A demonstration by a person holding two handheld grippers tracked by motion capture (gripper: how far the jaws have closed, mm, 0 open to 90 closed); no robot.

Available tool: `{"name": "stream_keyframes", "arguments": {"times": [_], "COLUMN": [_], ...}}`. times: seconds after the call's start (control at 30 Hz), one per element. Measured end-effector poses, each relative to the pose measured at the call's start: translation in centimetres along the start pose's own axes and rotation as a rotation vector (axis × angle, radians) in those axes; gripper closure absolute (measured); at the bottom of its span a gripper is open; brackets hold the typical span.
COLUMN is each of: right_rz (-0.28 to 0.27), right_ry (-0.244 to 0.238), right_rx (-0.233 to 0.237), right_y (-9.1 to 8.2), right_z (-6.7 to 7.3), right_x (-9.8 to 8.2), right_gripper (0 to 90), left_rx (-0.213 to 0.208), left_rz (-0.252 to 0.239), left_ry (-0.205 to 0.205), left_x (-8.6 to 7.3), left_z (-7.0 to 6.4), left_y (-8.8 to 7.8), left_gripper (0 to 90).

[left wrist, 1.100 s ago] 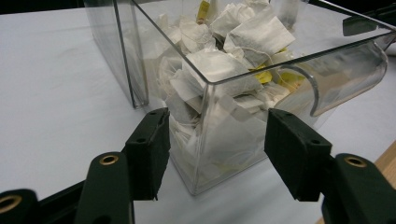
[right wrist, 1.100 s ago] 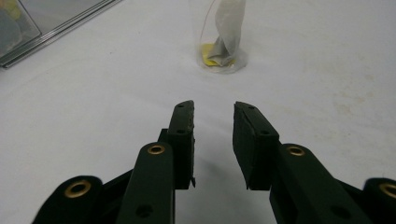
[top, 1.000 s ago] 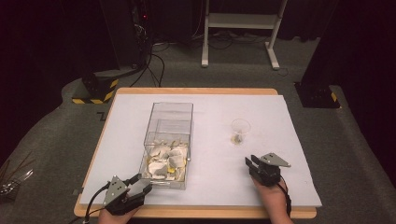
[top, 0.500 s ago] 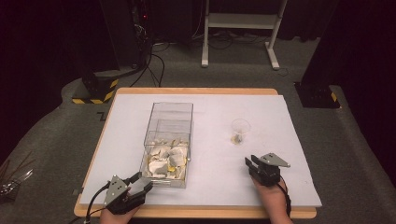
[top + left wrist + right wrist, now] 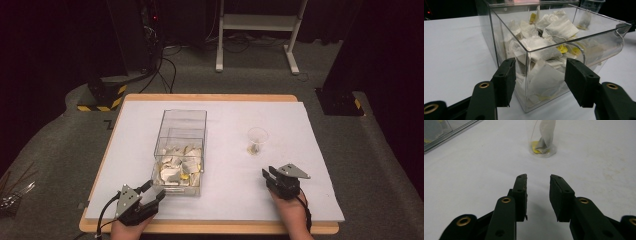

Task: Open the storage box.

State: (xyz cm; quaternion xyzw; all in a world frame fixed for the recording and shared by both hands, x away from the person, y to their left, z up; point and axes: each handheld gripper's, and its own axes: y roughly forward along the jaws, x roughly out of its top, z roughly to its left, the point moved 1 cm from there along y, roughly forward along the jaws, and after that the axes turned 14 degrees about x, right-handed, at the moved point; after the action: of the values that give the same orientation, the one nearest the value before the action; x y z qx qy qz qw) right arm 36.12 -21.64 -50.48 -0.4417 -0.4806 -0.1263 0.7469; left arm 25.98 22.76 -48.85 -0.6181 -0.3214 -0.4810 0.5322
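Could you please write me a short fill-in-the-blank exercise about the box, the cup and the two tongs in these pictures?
1. The clear box on the table holds a heap of ____ with yellow tags.
2. The small clear cup stands on the white table cover, nearer to the ____ tongs.
3. The left tongs are open in front of a ____ of the box.
4. Between the jaws of the right tongs there is ____.

Missing words: tea bags; right; corner; nothing

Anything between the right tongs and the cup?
Nothing: in the right gripper view, only bare white table cover lies between the open right tongs and the cup.
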Motion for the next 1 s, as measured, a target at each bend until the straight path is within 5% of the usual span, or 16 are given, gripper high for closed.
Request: {"name": "stream_keyframes", "arguments": {"times": [1.0], "right_rz": [-0.002], "right_ry": [-0.01], "right_rx": [-0.002], "right_y": [0.0], "right_z": [0.1], "right_x": [0.0], "right_gripper": [66.3], "left_rx": [0.061], "left_rz": [-0.009], "left_ry": [0.012], "left_x": [0.8], "left_z": [0.1], "left_y": [2.0], "left_gripper": [43.6]}}
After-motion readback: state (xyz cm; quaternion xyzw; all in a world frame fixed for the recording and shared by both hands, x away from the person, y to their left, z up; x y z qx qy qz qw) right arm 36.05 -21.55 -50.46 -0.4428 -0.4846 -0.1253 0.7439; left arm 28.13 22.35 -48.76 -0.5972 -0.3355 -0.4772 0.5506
